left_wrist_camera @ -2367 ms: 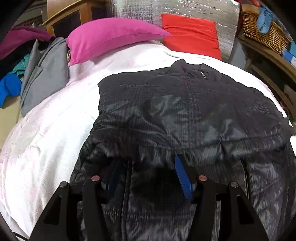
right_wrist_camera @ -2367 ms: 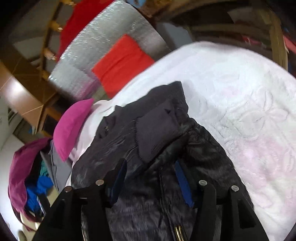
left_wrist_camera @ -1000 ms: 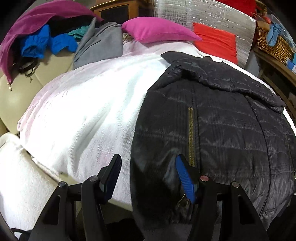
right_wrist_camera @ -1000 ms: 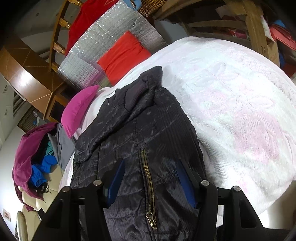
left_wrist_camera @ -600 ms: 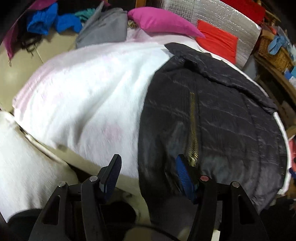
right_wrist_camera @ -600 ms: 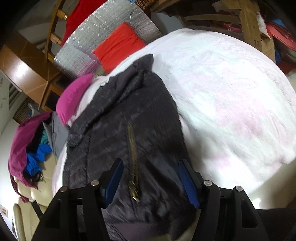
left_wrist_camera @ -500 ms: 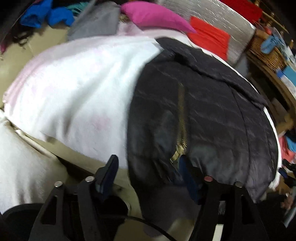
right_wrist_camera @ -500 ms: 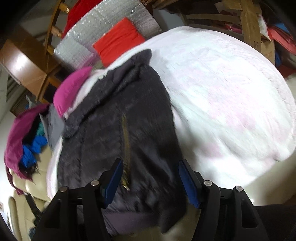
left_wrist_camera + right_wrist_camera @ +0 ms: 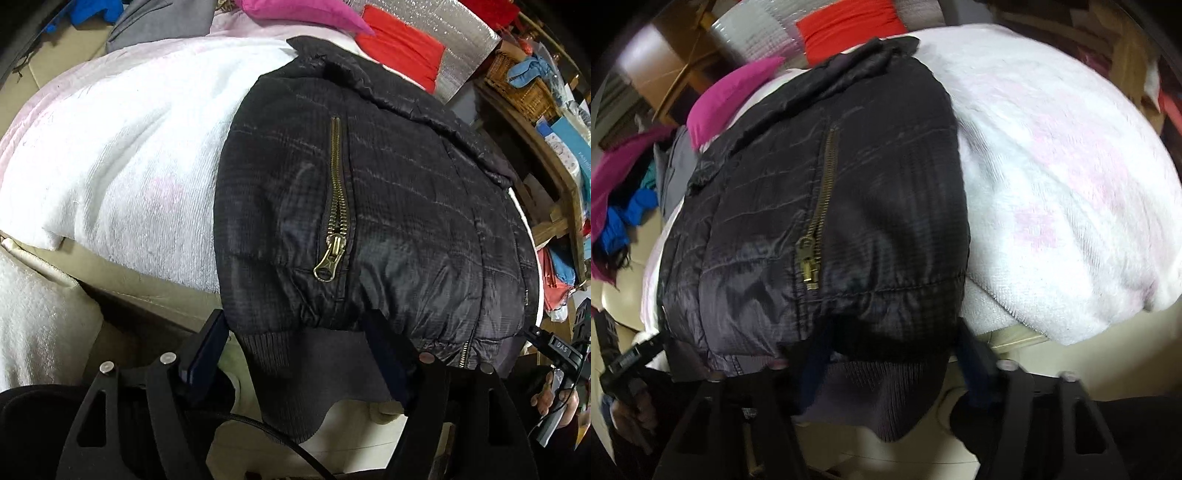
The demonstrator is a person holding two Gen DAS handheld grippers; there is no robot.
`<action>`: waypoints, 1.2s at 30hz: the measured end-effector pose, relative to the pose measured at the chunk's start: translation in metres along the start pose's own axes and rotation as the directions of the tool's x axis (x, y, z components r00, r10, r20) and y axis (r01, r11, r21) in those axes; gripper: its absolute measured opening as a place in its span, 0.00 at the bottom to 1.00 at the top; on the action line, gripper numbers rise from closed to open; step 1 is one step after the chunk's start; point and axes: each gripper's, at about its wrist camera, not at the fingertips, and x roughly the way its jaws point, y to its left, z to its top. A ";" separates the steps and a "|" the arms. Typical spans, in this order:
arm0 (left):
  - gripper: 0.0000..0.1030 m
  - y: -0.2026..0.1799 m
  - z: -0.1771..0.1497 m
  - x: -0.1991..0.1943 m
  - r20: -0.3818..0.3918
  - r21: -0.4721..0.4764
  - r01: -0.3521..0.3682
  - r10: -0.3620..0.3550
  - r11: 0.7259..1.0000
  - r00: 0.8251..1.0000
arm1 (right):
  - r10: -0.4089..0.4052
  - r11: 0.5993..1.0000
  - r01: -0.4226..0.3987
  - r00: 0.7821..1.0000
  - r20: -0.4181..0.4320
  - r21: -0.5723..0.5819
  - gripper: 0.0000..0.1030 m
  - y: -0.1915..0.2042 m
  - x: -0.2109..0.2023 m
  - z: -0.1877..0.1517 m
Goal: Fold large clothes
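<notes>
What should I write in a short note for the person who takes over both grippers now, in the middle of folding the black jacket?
Left gripper: jaws have just been opening, not clamped; the ribbed hem at its corner of the black jacket lies between them.
Right gripper: jaws have just been closing around the hem at its corner; a firm grip is not clear.
Jacket: on the white blanket, sides folded in to a narrow panel, hem hanging over the near edge.
Done: side folds.
Left: probably grip both hem corners and fold toward the collar.

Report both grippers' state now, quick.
Left gripper: open, its fingers astride the black jacket hem, just widening.
Right gripper: open, astride the hem, just narrowing.
</notes>
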 end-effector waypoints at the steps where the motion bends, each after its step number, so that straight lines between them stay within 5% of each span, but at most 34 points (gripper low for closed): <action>1: 0.74 0.001 -0.001 -0.002 0.004 -0.002 0.009 -0.009 1.000 1.000 | -0.002 1.000 0.002 1.000 0.006 -0.002 0.44 0.001 -0.003 -0.001; 5: 0.59 0.005 -0.004 -0.012 0.034 -0.009 0.037 -0.037 0.999 0.999 | 0.024 0.999 -0.023 0.999 0.030 -0.034 0.28 0.012 -0.022 -0.005; 8: 0.59 0.006 -0.002 -0.014 0.041 -0.009 0.045 -0.045 0.999 0.998 | 0.114 0.992 -0.109 0.991 0.070 -0.068 0.28 0.018 -0.038 -0.005; 12: 0.69 0.007 0.002 -0.003 0.000 -0.004 0.010 -0.010 1.000 1.000 | 0.086 0.995 -0.085 0.996 0.019 -0.047 0.31 0.012 -0.022 -0.007; 14: 0.72 0.005 0.002 0.007 -0.050 0.000 0.022 -0.022 1.000 0.999 | 0.088 0.996 -0.088 0.996 -0.005 -0.006 0.42 0.005 -0.014 -0.009; 16: 0.72 0.003 -0.001 0.015 -0.089 0.011 0.018 -0.017 1.000 0.996 | 0.111 0.994 -0.109 0.992 -0.065 0.031 0.74 -0.002 -0.005 -0.012; 17: 0.71 0.003 -0.003 0.016 -0.095 0.015 0.022 -0.021 1.000 0.995 | 0.111 0.994 -0.108 0.988 -0.106 0.032 0.74 -0.002 0.002 -0.015; 19: 0.68 0.003 -0.004 0.013 -0.075 0.014 0.048 -0.046 0.999 0.996 | 0.061 0.996 -0.067 0.992 -0.110 -0.053 0.66 0.007 0.006 -0.018; 22: 0.44 0.005 -0.004 0.008 -0.053 0.004 0.052 -0.051 0.999 0.997 | 0.006 0.988 -0.018 0.997 -0.074 -0.155 0.39 0.016 0.004 -0.018; 26: 0.21 0.007 -0.003 -0.003 -0.018 -0.007 0.082 -0.082 0.997 0.996 | 0.004 0.985 -0.012 0.999 -0.046 -0.172 0.19 0.022 -0.010 -0.016; 33: 0.22 0.011 -0.007 -0.021 0.013 0.001 0.138 -0.138 0.990 0.990 | 0.087 0.979 -0.086 0.996 -0.003 -0.187 0.16 0.035 -0.041 -0.013; 36: 0.31 0.009 -0.006 -0.019 -0.003 0.005 0.143 -0.143 0.990 0.990 | 0.086 0.990 -0.093 0.994 -0.063 -0.108 0.20 0.028 -0.032 -0.009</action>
